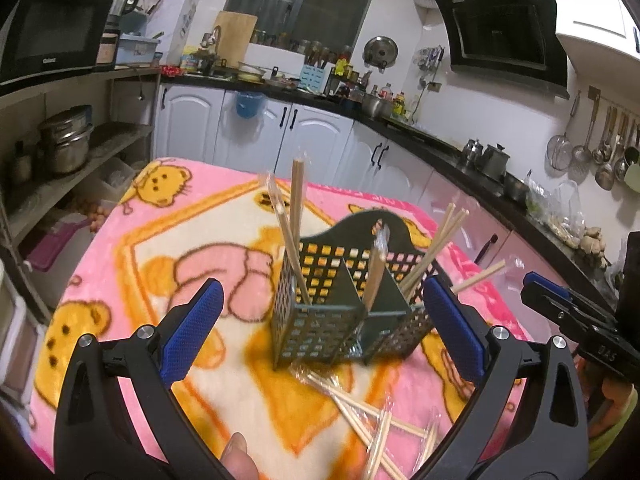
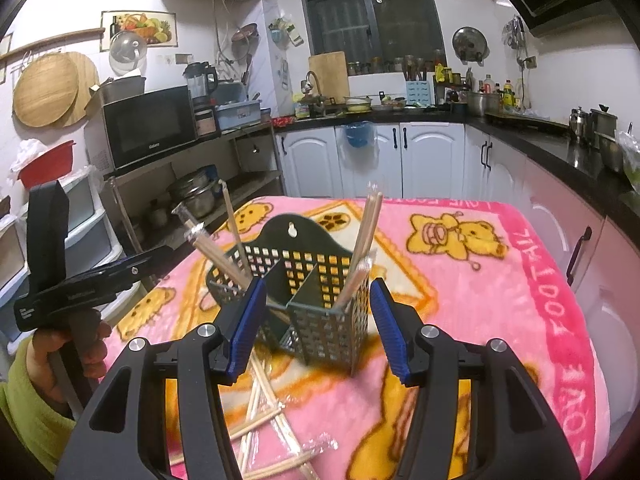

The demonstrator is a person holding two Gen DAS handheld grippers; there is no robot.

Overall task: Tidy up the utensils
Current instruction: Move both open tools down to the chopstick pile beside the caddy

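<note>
Blanket (image 2: 500, 280) bears holder (image 2: 316, 300) between right claw (image 2: 318, 326) pads.

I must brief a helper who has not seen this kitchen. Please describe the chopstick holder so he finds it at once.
On the pink bear blanket stands a dark green holder. Unlike the loose chopsticks lying before it, it is an upright perforated basket with chopsticks standing inside.

One holder, many chopsticks
One dark slotted caddy (image 1: 348, 300) with three compartments; one loose chopstick heap (image 1: 368, 420) at lower centre, number unclear.
</note>
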